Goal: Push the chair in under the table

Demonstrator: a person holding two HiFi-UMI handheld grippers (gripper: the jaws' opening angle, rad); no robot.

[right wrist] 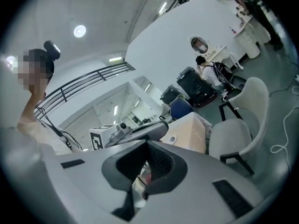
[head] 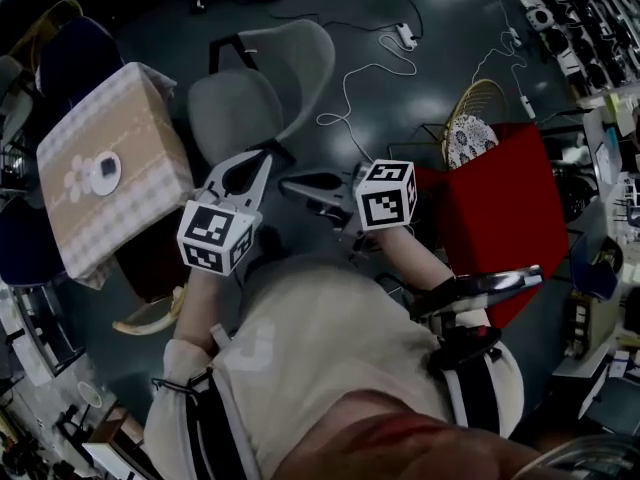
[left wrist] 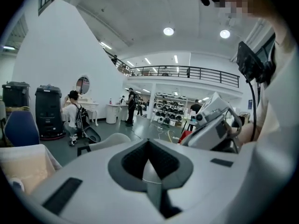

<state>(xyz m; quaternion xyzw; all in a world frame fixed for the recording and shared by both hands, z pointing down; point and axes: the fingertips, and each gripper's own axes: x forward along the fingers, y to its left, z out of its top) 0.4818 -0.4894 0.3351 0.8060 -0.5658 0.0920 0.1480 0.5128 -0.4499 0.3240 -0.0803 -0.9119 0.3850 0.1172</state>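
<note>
Hiding: table (head: 150, 128) legs under cloth (head: 72, 218) | right claw (head: 295, 185) dim (shut)

Jaws together, right hand-held gripper (right wrist: 147, 146) faces grey chair (right wrist: 232, 138) beside table (right wrist: 190, 130).

Dim head view, fisheye-warped edges

L gripper (head: 262, 160): fingers shut | R gripper (head: 290, 184): fingers shut | both side by side, pointing slightly down
</note>
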